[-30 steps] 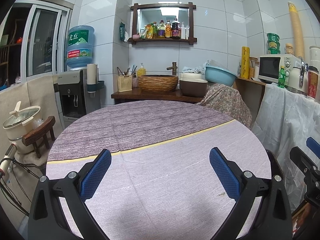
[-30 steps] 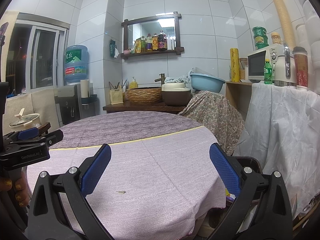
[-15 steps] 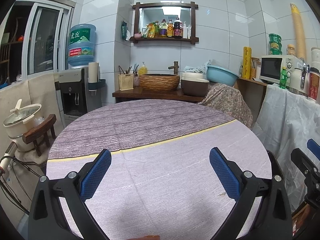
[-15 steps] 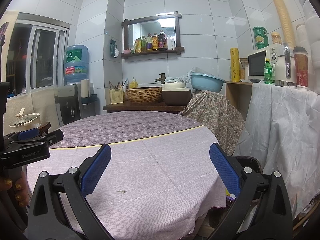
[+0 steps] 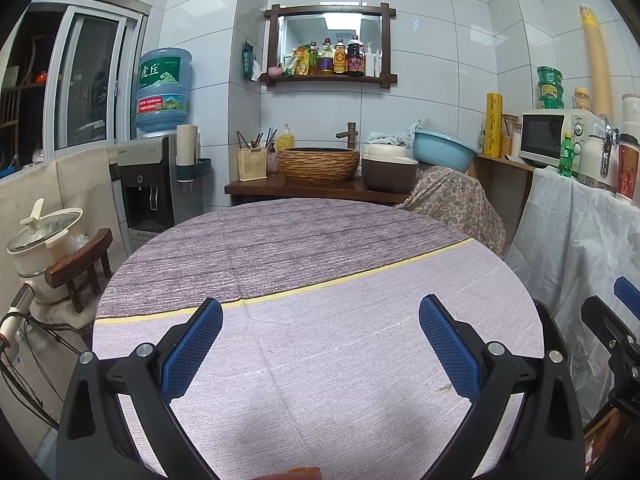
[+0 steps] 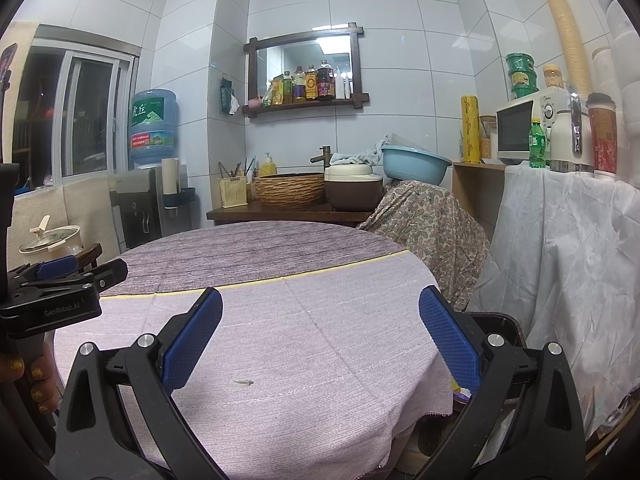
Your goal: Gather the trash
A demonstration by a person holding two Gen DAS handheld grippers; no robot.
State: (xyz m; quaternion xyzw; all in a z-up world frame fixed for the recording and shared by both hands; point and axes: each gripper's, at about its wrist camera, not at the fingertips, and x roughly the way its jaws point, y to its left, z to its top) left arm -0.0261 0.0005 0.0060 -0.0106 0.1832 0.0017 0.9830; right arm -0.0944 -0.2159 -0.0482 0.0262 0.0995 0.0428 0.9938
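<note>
Almost nothing has moved: your left gripper (image 5: pixel 320 344) and right gripper (image 6: pixel 320 340) hover wide open and empty; only a scrap (image 6: pixel 244 382) remains on the table (image 6: pixel 320 320).

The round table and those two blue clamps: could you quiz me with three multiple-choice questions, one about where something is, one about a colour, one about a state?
1. Where does the small scrap lie?
A. On the table's pale near half
B. On the dark far half
C. In the blue basin

2. What colour is the stripe across the tablecloth?
A. Red
B. Yellow
C. Green

3. How is the right gripper?
A. Shut on a bottle
B. Shut, empty
C. Open, empty

Answers:
1 A, it lies on the light cloth between the gripper's blue pads.
2 B, a thin yellow line divides dark from pale.
3 C, the pads stand wide apart with only cloth between.
</note>
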